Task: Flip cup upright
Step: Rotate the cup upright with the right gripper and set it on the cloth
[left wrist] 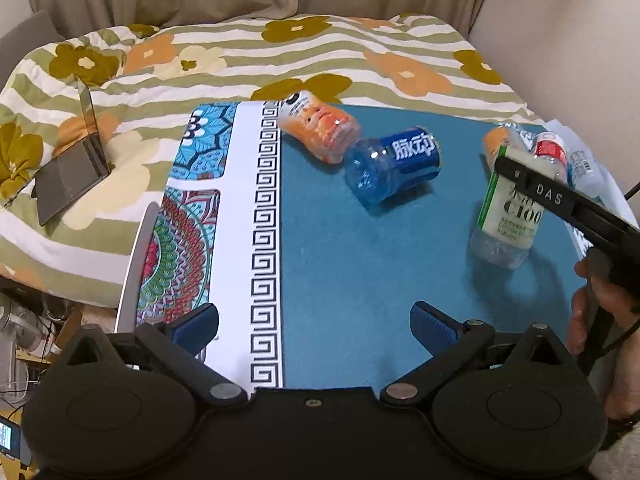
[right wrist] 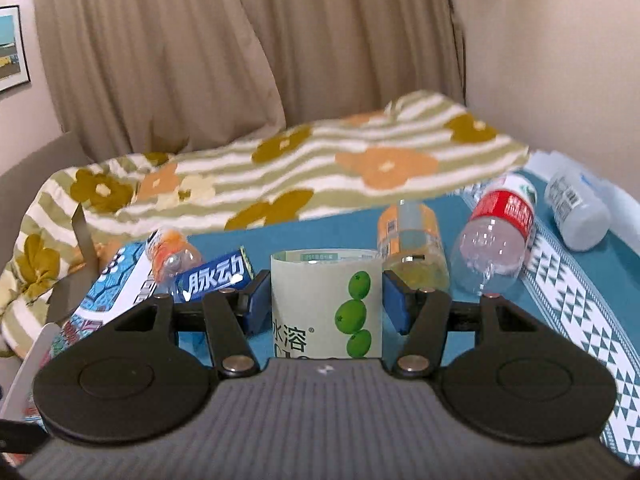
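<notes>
The cup is a cut clear bottle with a green-and-white C100 label. It stands on the teal tablecloth, slightly tilted. In the right wrist view the cup stands between my right gripper's blue pads, with a small gap on each side. My right gripper is open around it; its black finger crosses the cup's top in the left wrist view. My left gripper is open and empty, low over the near table.
A blue-label cup and an orange-label one lie on their sides at the table's far middle. An orange cup, a red-label bottle and a white bottle sit far right. A laptop rests on the floral quilt.
</notes>
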`<state>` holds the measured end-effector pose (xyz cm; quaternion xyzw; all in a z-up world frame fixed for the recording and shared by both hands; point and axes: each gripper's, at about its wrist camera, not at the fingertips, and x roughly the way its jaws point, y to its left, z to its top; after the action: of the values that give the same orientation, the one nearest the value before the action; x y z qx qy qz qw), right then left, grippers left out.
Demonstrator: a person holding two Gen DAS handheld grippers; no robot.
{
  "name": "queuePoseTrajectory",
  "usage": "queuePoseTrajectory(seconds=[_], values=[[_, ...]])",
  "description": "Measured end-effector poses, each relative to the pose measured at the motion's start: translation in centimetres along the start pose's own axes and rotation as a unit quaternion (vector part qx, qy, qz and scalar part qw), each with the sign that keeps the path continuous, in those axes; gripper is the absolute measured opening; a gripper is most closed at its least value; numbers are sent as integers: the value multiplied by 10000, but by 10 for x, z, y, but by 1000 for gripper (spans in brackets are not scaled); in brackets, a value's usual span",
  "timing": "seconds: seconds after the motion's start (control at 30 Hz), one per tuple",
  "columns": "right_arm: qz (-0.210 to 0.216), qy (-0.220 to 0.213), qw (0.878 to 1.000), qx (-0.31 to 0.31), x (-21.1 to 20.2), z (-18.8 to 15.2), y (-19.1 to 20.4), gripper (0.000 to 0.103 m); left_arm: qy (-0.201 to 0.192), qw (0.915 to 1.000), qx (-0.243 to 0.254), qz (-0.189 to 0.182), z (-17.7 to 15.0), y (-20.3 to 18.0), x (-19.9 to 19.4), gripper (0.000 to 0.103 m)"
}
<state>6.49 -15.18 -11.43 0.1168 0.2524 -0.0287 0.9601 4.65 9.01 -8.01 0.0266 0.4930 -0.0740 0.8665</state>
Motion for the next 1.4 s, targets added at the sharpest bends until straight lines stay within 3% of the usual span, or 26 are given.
queuePoseTrajectory(seconds=[0.2,0.43,0.67,0.9,1.17,1.27,1.3,1.4], values=[[-70,-350,9990,-276,4,-14,8,74,3,9999,93,-79,-5,-1,5,103],[-53,-319,9977,-593,-13,-25,14,75,-10,9993,246,-269,-7,-10,7,103],[104,281,9949,-966,-28,-21,15,75,-13,9991,197,-365,-7,-12,6,103],[127,963,9917,-843,-22,-3,12,76,-27,9991,147,-403,-4,-17,1,103],[70,1095,9879,-1097,-22,-3,23,78,-50,9991,78,-403,-4,-20,-4,103],[56,1192,9871,-1070,-20,-4,23,93,-47,9993,59,-379,-5,-21,-4,103],[20,1200,9873,-1041,-20,-4,23,103,-43,9993,51,-371,-6,-21,-4,103],[-70,1132,9885,-999,-20,-4,21,103,-41,9994,38,-348,-7,-22,-5,103]])
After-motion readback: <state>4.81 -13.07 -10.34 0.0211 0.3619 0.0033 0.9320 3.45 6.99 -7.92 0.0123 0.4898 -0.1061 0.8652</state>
